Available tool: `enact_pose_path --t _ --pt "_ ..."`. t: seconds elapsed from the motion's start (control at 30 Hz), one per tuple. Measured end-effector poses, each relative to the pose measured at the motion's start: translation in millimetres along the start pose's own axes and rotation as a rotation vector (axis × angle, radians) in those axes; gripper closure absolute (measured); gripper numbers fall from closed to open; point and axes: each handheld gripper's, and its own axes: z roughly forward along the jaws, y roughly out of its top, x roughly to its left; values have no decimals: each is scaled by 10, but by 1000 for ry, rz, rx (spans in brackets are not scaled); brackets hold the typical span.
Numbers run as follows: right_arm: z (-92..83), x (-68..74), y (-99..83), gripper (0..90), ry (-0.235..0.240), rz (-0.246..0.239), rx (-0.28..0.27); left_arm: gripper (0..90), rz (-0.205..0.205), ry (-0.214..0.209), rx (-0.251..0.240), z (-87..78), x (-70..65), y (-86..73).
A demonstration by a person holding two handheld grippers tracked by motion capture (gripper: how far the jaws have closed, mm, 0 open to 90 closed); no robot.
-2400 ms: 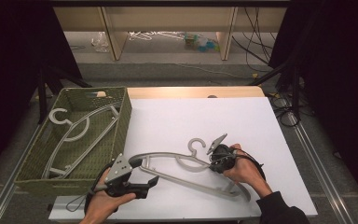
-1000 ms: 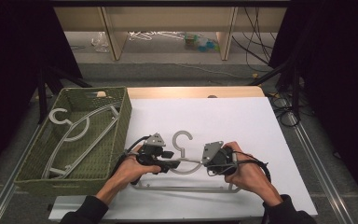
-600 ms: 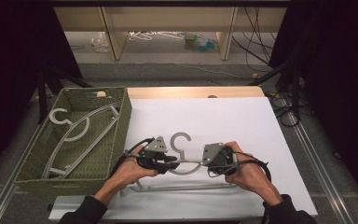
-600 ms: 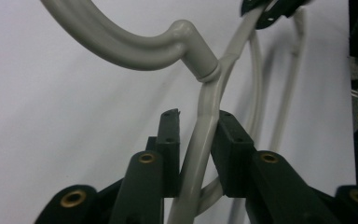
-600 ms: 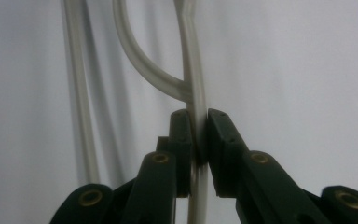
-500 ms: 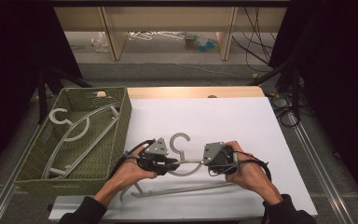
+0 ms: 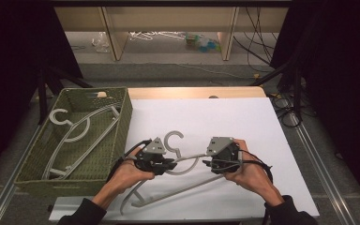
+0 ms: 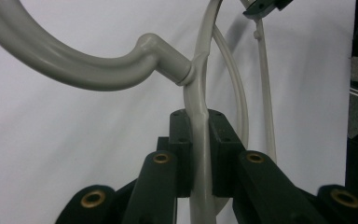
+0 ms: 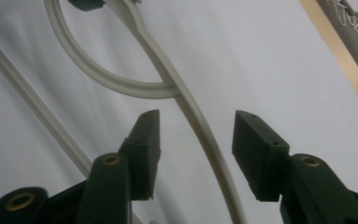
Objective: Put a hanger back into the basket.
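Two grippers share one hanger [image 7: 180,161] lying on the white sheet [image 7: 262,126] beside the basket [image 7: 122,112]. The left gripper [image 8: 199,140] has just clamped its shoulder near the hook; the right gripper [image 9: 193,140] has just been opening, jaws apart astride the other shoulder. Lifted one-handed, the hanger could swing and snag the basket rim.

left gripper [image 7: 168,165] jaws closed onto hanger [image 7: 187,159], right gripper [image 7: 211,164] jaws just opened off it

Left gripper [image 8: 199,154] jaws clamp the grey hanger [image 8: 199,88] below its hook.
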Motion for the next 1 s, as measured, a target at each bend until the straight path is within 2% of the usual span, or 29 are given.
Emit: enact_pose_path --t 0.17,0.23,0.27,0.3,0.33,0.43,0.47,0.6,0.7,0.73,0.8,1.0 --pt "-5 -13 -15 419 17 48 -25 815 -51 22 7 -54 47 5" --pt "-2 -20 -29 404 10 82 -47 815 -69 30 2 -78 64 6" --pt "-6 -18 -38 398 9 97 -54 815 -82 49 2 -97 65 7" --pt "-16 -24 -43 393 8 106 -56 815 -80 47 -2 -113 88 9" --pt "-27 -19 -48 386 -1 118 -62 815 -99 57 -9 -133 90 9" --pt "-67 -3 -67 382 0 133 -87 815 -120 79 -29 -213 116 23" --pt "-81 5 -76 382 -8 145 -100 815 -118 83 -28 -249 132 29" --pt "-139 36 -139 372 -4 178 -147 815 -159 107 -83 -379 160 53" --pt "-158 59 -206 357 31 204 -199 815 -175 109 -115 -460 171 59" --pt "-157 65 -223 352 40 218 -204 815 -189 112 -123 -486 171 61" --pt "-143 76 -277 347 53 236 -209 815 -189 121 -134 -534 177 66" --pt "-89 98 -381 327 68 277 -183 815 -226 129 -191 -678 220 99"
